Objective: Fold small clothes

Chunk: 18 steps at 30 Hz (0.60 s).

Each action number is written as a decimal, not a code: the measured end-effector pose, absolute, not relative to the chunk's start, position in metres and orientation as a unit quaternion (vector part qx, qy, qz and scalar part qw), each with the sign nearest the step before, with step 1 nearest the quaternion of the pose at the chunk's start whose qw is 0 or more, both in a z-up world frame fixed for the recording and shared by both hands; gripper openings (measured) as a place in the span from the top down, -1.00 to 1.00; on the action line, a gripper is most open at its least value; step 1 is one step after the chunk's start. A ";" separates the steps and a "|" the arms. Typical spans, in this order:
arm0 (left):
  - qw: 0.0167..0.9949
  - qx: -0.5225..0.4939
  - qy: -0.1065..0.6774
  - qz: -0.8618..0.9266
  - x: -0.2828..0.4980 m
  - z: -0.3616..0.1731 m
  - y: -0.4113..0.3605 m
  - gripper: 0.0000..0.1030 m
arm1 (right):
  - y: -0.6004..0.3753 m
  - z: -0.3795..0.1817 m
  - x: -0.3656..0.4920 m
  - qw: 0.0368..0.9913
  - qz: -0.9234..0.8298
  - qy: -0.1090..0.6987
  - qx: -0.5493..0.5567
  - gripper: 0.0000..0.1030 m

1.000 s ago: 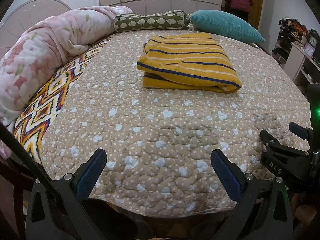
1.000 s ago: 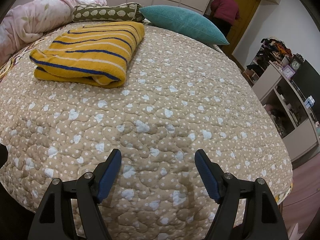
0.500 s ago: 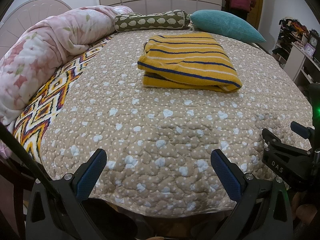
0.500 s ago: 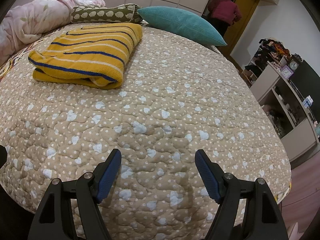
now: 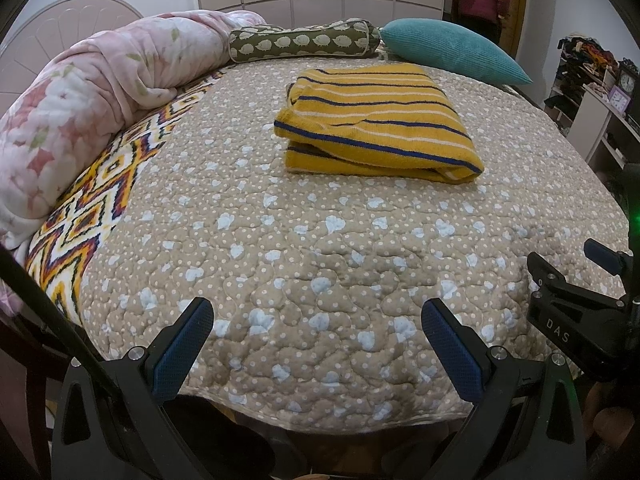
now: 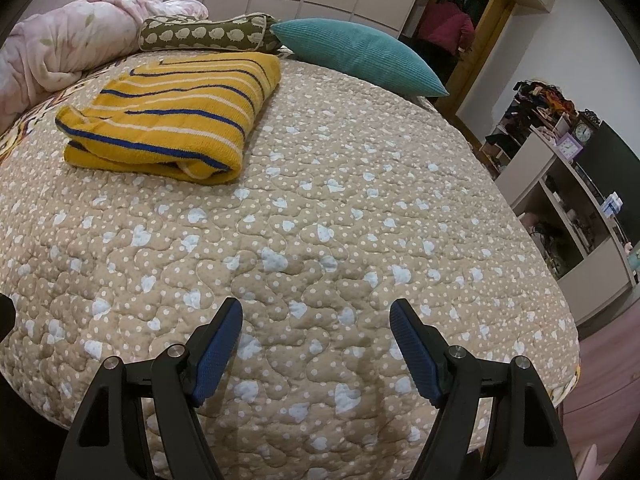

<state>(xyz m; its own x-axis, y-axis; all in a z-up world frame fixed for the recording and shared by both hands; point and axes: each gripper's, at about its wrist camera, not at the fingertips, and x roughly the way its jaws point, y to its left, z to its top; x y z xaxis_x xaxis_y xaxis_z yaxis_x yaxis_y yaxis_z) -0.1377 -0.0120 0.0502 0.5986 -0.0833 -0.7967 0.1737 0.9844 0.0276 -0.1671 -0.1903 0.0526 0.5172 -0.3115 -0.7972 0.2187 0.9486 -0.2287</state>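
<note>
Left wrist view: left gripper (image 5: 316, 322) has its blue pads spread wide, nothing between them, hovering over the near edge of the beige quilt (image 5: 320, 264). The folded yellow striped garment (image 5: 376, 124) lies flat on the quilt, well beyond the gripper and toward the far side of the bed, folded edge facing the camera. Behind the garment: olive bolster pillow (image 5: 304, 42) and teal cushion (image 5: 452, 54), both at the head end. Left of the garment a pink floral duvet (image 5: 92, 92) is bunched up over a zigzag-pattern blanket (image 5: 104, 200). Right of the garment, at the frame edge, part of the right gripper (image 5: 576, 304) shows, body only, so its jaws cannot be read from here. Right wrist view: right gripper (image 6: 316, 334) is also spread wide and empty, over the near part of the quilt (image 6: 340, 220). The garment (image 6: 172, 116) sits up-left of the gripper, well apart from it, untouched. Teal cushion (image 6: 356, 54) is just behind and right of the garment, bolster (image 6: 208, 34) directly behind it, duvet (image 6: 60, 48) to its left. Far right of the garment, past the bed edge, a shelf unit (image 6: 560, 196) with clocks on top; a person in a red top (image 6: 446, 26) stands in the doorway behind the cushion.
</note>
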 end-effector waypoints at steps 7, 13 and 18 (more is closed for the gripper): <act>0.891 0.051 0.444 -0.073 -0.140 0.046 -0.010 -1.00 | -0.190 0.053 -0.168 0.867 -0.163 0.466 -0.063 -0.56; 0.891 0.052 0.444 -0.073 -0.141 0.046 -0.010 -1.00 | -0.194 0.049 -0.167 0.861 -0.174 0.473 -0.070 -0.56; 0.891 0.053 0.445 -0.075 -0.140 0.046 -0.011 -1.00 | -0.194 0.048 -0.166 0.861 -0.172 0.474 -0.069 -0.56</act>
